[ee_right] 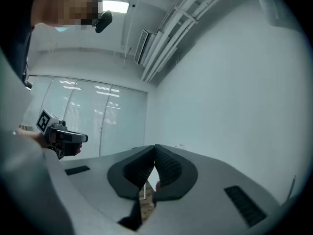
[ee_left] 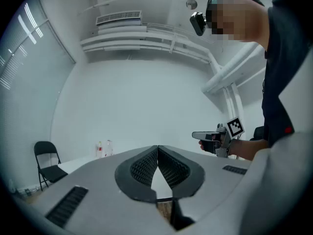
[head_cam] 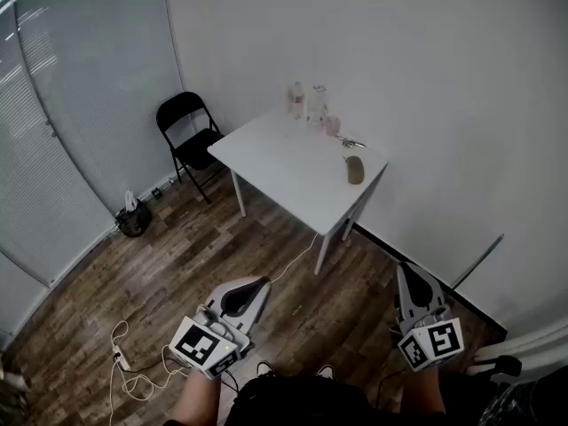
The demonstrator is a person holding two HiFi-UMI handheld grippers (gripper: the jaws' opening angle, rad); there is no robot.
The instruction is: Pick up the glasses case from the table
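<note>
My left gripper (head_cam: 263,282) and right gripper (head_cam: 402,269) are both closed, nothing between the jaws. The case (head_cam: 355,169) lies well ahead on the table (head_cam: 280,162). I'd step in first, open the right wide, then approach level.

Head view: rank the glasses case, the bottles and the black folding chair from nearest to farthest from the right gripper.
1. The glasses case, on the right edge of the table, closest to the right gripper.
2. The bottles, at the far corner by the wall.
3. The black folding chair, beyond the left end, farthest.
</note>
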